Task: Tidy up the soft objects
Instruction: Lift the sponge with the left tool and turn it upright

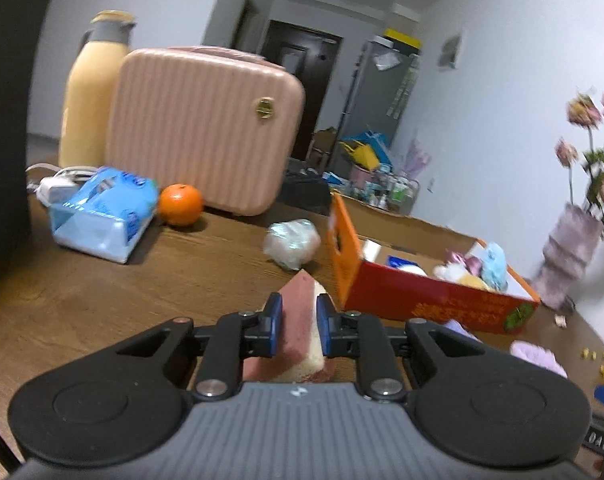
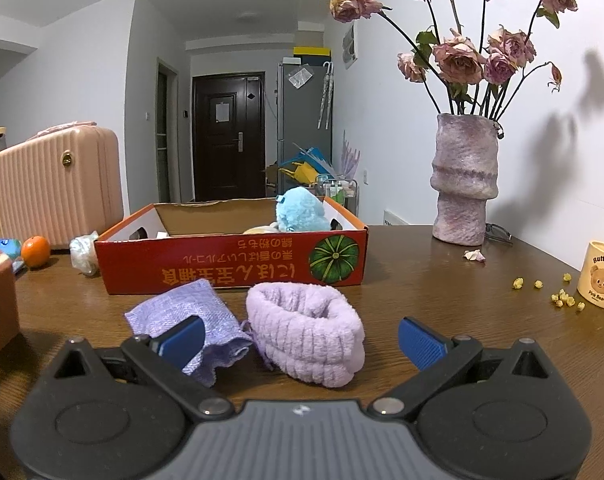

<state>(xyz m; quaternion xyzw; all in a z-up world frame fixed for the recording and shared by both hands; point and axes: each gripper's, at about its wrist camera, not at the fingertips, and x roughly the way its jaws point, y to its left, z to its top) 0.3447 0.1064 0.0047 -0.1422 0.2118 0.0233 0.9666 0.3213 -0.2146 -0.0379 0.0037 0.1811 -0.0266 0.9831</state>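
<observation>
Left wrist view: my left hand-held gripper (image 1: 298, 322) pinches a pink-and-cream sponge block (image 1: 300, 332), raised above the worktop (image 1: 102, 292); the red box (image 1: 433, 300) lies ahead to the right.

Right wrist view: my right hand-held gripper (image 2: 302, 340) is spread wide, over a purple fuzzy band (image 2: 307, 338) beside a purple cloth (image 2: 190, 316), both near the box front.

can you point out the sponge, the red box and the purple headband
sponge (image 1: 300, 320): left wrist view, on its pink face between the gripper pads
red box (image 2: 238, 264): right wrist view, on its printed front wall
purple headband (image 2: 305, 336): right wrist view, on its fuzzy front side
</observation>
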